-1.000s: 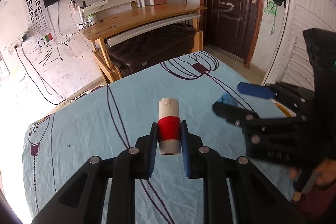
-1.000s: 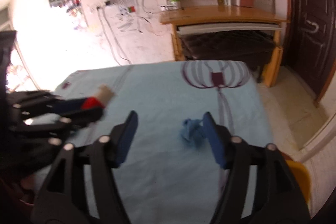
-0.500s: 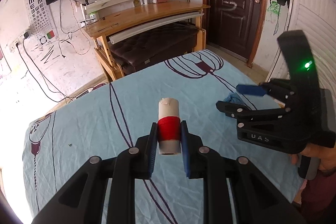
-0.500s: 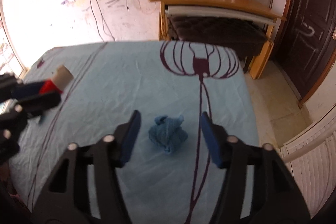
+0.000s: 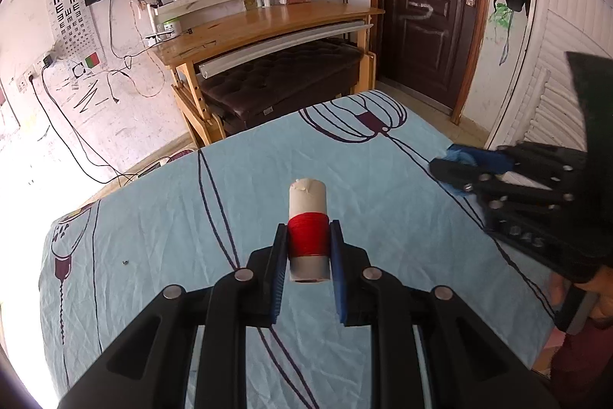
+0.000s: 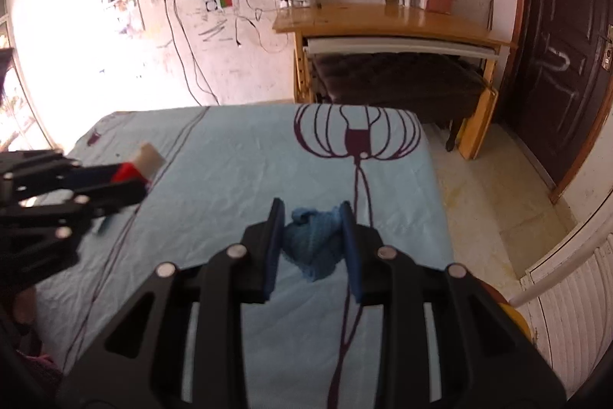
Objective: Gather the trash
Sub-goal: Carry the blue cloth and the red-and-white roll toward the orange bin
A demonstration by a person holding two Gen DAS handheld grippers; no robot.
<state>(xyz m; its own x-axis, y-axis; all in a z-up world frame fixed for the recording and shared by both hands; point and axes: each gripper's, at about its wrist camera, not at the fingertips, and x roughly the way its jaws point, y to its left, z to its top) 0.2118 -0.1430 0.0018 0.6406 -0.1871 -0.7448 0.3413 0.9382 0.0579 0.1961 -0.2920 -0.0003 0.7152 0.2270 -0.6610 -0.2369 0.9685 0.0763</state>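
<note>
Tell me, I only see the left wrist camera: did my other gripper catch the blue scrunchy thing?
Observer: Yes. In the right wrist view the right gripper has a pad pressed on each side of the blue wad.
Operator: Is there anywhere to throw it?
Observer: Maybe. A rounded yellow thing peeks out past the right edge of the bed, mostly hidden behind the gripper, so I cannot tell whether it is a bin.

eye chart point(image 5: 68, 13), wall, upper left of left wrist view: rows of "E" optotypes, shrinking downward | right gripper point(image 5: 456, 166) body, right edge: embossed letters, blurred, roughly "UAS"
</note>
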